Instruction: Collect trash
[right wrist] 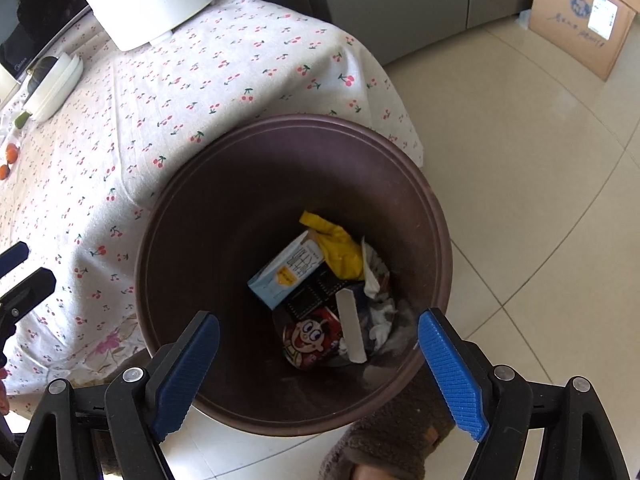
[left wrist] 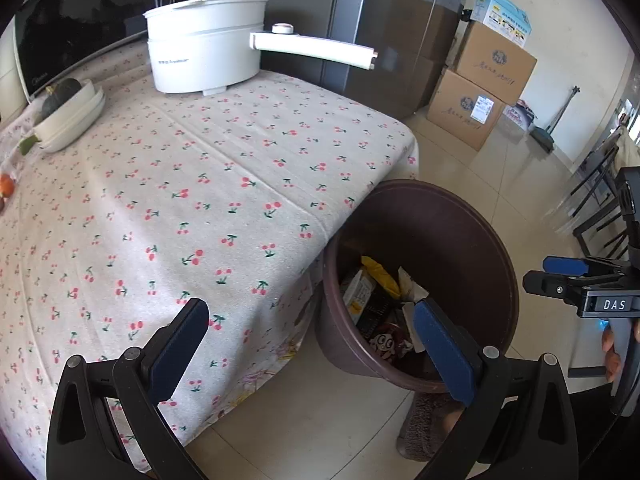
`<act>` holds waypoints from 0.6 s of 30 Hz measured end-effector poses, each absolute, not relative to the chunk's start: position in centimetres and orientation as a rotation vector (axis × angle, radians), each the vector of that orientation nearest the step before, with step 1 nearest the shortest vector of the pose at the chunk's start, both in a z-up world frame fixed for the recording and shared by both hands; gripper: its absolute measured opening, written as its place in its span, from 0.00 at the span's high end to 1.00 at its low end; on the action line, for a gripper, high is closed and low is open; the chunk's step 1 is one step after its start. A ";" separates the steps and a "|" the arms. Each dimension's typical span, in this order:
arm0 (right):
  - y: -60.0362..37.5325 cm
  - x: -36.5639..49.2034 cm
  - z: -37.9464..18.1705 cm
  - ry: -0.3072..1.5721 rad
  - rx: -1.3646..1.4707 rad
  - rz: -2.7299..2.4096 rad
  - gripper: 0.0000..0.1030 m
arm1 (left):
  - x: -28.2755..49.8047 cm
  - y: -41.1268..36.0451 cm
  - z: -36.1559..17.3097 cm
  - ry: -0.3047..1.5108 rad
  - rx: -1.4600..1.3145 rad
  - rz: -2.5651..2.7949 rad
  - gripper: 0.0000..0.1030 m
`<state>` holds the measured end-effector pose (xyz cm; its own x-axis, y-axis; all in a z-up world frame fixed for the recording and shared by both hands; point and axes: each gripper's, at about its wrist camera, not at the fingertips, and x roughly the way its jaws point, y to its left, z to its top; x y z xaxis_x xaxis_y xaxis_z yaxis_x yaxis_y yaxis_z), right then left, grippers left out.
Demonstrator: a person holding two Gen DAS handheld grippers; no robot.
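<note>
Two stacked cartons [left wrist: 486, 84], left wrist view only

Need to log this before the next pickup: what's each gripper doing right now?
Left gripper: open, holding nothing.
Right gripper: open and empty, above the trash bin.

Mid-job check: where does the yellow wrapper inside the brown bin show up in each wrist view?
Left wrist: yellow wrapper lies right of centre, deep in the bin, beyond the table corner.
Right wrist: yellow wrapper sits near the centre, at the far side of the trash pile.
Shared landmark: the white pot on the cherry-print cloth.
</note>
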<state>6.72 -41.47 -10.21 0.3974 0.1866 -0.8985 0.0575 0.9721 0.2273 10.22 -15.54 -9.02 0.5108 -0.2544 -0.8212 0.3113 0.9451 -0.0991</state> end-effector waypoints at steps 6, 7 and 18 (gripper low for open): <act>-39.8 5.7 -8.2 1.086 0.139 0.080 0.12 | 8.3 -13.7 -7.4 0.951 0.065 -0.244 0.00; -39.4 5.4 -7.8 1.068 0.121 0.079 0.11 | 7.8 -13.3 -7.2 0.951 0.067 -0.235 0.00; -33.0 0.8 -2.7 0.847 -0.074 0.094 0.04 | 1.1 -8.6 -2.6 0.843 0.084 -0.107 0.00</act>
